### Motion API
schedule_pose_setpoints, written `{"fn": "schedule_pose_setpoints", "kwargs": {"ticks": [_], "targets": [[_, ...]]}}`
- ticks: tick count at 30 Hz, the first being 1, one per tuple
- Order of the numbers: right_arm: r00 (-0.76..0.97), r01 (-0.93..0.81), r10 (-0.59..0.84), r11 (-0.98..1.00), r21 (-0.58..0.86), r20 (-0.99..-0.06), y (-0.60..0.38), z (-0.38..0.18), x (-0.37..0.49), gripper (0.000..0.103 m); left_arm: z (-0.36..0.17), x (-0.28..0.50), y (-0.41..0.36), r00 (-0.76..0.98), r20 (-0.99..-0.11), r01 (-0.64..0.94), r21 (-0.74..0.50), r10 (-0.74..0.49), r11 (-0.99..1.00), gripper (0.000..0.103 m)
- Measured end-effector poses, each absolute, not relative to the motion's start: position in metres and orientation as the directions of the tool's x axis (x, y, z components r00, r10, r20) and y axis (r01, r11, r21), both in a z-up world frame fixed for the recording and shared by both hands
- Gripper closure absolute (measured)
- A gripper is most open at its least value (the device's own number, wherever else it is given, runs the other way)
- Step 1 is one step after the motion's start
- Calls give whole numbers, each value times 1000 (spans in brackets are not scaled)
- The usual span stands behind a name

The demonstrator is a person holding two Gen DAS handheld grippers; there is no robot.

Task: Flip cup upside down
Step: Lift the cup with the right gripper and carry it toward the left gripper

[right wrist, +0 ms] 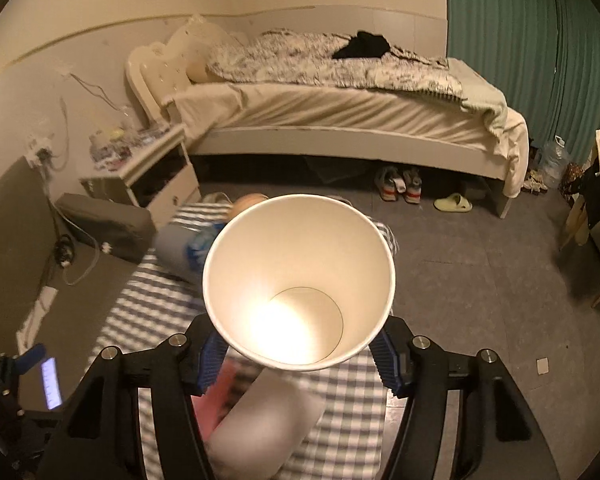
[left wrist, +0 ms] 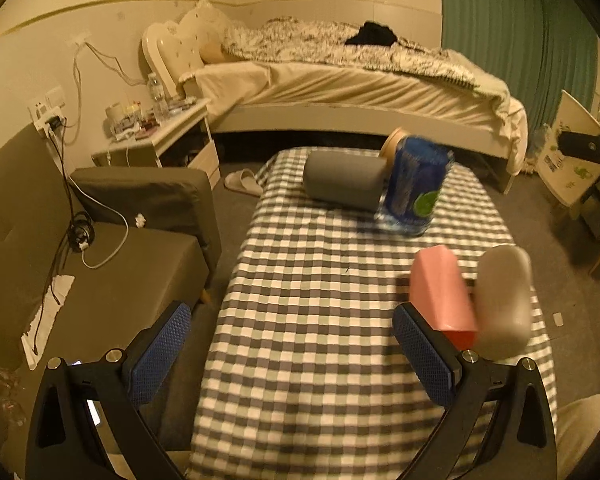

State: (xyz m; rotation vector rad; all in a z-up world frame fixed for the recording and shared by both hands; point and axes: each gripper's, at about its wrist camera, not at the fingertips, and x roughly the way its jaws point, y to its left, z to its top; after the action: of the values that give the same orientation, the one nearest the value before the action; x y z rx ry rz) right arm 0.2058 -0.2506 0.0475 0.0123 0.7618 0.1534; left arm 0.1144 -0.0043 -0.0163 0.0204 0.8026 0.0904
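Observation:
My right gripper [right wrist: 298, 356] is shut on a white paper cup [right wrist: 300, 276]. The cup is held above the checked table, its open mouth turned toward the camera so I look into the bottom. Blue pads [right wrist: 388, 360] press its lower wall on both sides. My left gripper [left wrist: 292, 348] is open and empty above the near part of the checked tablecloth [left wrist: 300, 280]. The held cup does not show in the left wrist view.
On the table lie a grey cylinder [left wrist: 344, 180], a blue printed container [left wrist: 416, 184], a pink box [left wrist: 440, 292] and a blurred pale rounded object [left wrist: 504, 300]. A dark sofa [left wrist: 100, 256] stands left, a bed [left wrist: 340, 80] behind, and a nightstand [left wrist: 160, 136].

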Motion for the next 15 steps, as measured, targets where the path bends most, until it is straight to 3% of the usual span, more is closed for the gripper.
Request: {"fn": "schedule_pose_setpoints", "kwargs": {"ticks": [7, 15], "targets": [[701, -178, 179, 981, 73, -691, -231, 78, 114, 42, 2, 66, 1, 726, -682, -71, 57, 91, 996, 0], [523, -252, 235, 961, 115, -820, -195, 22, 25, 42, -22, 26, 15, 700, -707, -91, 50, 100, 995, 0]]}}
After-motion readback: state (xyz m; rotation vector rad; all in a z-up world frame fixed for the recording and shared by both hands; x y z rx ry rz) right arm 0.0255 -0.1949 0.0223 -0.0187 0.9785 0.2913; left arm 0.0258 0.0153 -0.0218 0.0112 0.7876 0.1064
